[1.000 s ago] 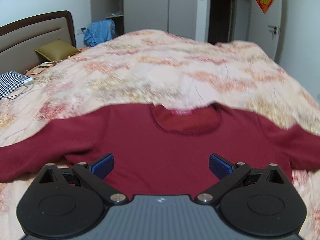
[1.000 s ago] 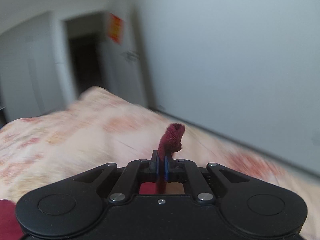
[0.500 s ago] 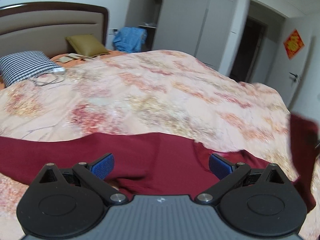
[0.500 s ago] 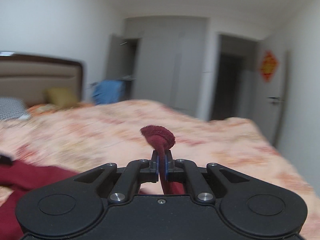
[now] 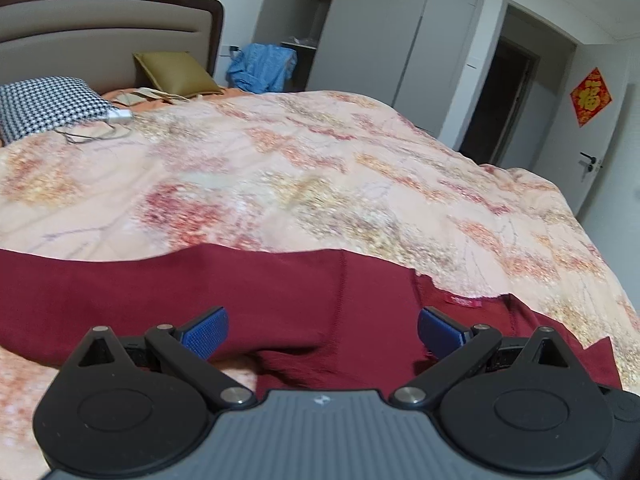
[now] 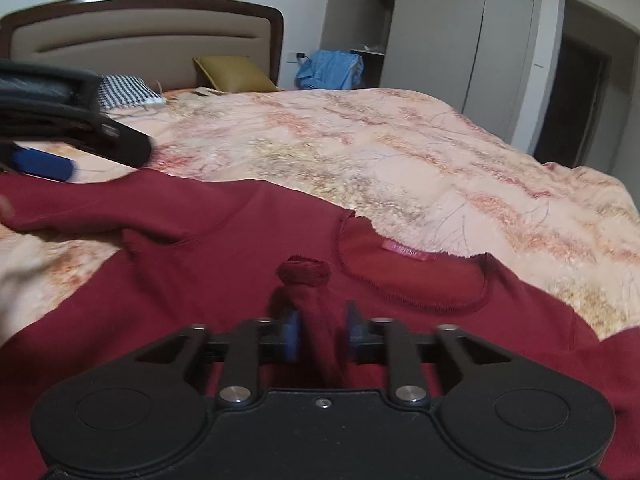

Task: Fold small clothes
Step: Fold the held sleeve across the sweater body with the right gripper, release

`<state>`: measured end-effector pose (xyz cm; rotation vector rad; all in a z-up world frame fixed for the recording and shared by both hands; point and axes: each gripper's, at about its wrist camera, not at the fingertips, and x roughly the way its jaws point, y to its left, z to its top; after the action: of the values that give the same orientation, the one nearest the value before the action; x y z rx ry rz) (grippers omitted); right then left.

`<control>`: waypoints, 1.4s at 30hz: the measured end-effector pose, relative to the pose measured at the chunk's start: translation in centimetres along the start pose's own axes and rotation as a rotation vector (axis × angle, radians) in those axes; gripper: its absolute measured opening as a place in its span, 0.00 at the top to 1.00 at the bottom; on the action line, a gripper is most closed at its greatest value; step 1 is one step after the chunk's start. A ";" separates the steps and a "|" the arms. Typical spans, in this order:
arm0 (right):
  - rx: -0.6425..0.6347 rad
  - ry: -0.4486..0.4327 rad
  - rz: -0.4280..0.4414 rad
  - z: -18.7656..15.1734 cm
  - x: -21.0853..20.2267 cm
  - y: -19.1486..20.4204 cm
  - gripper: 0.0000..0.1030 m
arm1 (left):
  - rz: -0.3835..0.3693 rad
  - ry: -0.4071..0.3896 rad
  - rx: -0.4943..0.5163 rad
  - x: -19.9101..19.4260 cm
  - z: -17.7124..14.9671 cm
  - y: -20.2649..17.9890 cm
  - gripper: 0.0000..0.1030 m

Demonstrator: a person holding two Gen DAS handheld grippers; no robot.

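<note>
Your right gripper [image 6: 322, 330]: jaws opening, bunched sleeve end between blue pads, no longer pinched. Your left gripper [image 5: 322, 330]: spread wide, empty. Dark red knit sweater [image 6: 208, 264] lies flat on peach floral quilt [image 6: 420, 152].

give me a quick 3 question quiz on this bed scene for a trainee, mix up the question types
1. True or false: the left gripper is shut on the red sweater.
2. Multiple choice: what lies between the pads of the right gripper? A. a blue cloth B. a bunched red sleeve cuff C. nothing
3. Short answer: what pattern is on the pillow near the headboard?

Key:
1. False; its jaws stand wide apart above the sweater.
2. B; the right gripper's jaws are opening, with the cuff between them.
3. Black and white checks.
</note>
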<state>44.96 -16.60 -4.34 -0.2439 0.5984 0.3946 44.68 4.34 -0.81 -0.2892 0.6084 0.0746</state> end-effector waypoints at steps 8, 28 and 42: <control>0.134 -0.073 -0.024 -3.3 -7.1 -7.4 0.18 | -0.134 0.025 0.076 3.2 -2.1 -4.8 0.00; 0.724 -0.062 -0.151 -6.6 -2.8 -27.1 0.91 | 0.020 0.076 0.260 8.3 -8.7 -7.6 0.00; 0.627 -0.053 -0.283 -9.9 -6.6 -25.7 0.54 | 0.033 0.072 0.292 8.8 -9.2 -8.0 0.00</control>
<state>46.09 -44.84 -5.60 0.2808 0.5981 -0.0702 48.01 -6.10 -11.13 0.0006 0.6868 0.0065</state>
